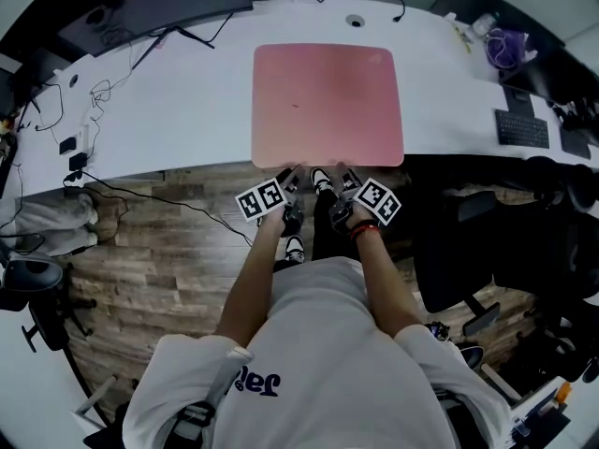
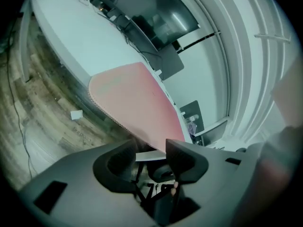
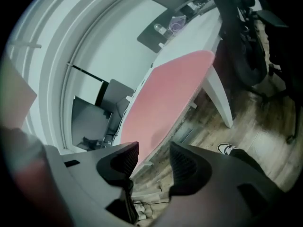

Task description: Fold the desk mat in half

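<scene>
The pink desk mat [image 1: 328, 104] lies flat on the white desk [image 1: 187, 101], its near edge level with the desk's front edge. Both grippers sit side by side at the middle of that near edge. My left gripper [image 1: 293, 174] is open; in the left gripper view the pink mat [image 2: 132, 100] has its edge reaching the gap of the open left gripper [image 2: 150, 152], with no pad pressing on it. My right gripper [image 1: 339, 172] is open too; in the right gripper view the mat [image 3: 165, 93] ends just beyond the right gripper [image 3: 154, 157], and only floor shows between the jaws.
A keyboard [image 1: 520, 127] and a purple bundle [image 1: 508, 47] lie on the desk's right end. A dark monitor [image 1: 159, 3] and cables [image 1: 112, 195] are at the left. A black office chair [image 1: 487, 241] stands on the wooden floor to my right.
</scene>
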Tool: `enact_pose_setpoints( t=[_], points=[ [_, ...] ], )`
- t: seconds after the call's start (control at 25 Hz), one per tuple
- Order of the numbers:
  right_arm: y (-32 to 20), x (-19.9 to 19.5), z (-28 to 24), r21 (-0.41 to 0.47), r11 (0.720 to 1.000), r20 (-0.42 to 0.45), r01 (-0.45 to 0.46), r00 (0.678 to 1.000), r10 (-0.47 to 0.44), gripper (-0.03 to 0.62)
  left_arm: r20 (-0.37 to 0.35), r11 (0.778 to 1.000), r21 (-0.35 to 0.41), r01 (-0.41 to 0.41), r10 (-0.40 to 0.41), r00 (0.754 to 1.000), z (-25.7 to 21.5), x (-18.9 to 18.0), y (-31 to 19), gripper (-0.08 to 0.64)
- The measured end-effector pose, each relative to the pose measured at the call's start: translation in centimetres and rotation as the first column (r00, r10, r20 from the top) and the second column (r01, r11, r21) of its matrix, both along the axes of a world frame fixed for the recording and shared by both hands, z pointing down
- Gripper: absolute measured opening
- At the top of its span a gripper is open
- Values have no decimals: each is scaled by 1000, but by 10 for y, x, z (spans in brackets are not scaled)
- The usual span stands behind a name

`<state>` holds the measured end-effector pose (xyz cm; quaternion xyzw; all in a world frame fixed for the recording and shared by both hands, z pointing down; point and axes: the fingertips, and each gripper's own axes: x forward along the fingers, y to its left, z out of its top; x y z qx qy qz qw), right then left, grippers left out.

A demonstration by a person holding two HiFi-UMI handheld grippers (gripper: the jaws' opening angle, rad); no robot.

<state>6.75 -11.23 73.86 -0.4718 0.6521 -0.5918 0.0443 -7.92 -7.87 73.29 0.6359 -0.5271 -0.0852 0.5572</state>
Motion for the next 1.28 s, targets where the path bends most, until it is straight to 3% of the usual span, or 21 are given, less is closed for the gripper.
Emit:
enact_pose_setpoints(
  t=[0.12,0.28,0.6,0.72,0.84,1.0,1.16,1.28],
  points=[
    [-5,1,5,-42,998,69,-47,996,50,210,-117,997,-31,75,-79,990,6,1,-7,207],
    [-8,0,9,-93,990,165,-102,979,116,179,-252,980,-71,185,-197,948,10,-1,-12,197],
    [-9,0,10,-186,959,298,-212,918,260,55,-315,954,-143,265,-297,901,12,-5,-13,66],
    [-7,2,7,-203,952,341,-230,895,289,41,-341,951,-151,269,-305,889,8,-3,-12,37],
    [-7,3,5,-218,944,367,-247,876,314,35,-399,944,-171,282,-327,856,1,-3,-11,34],
    [-8,2,1,-212,943,369,-257,873,320,32,-407,941,-181,286,-337,849,-3,-3,-11,32],
    [-9,1,-7,-185,955,342,-233,895,285,31,-428,937,-195,289,-347,835,-7,-4,-11,32],
    [-9,0,-13,-185,954,350,-234,892,287,29,-422,937,-204,285,-347,838,-9,-5,-10,32]
  ],
)
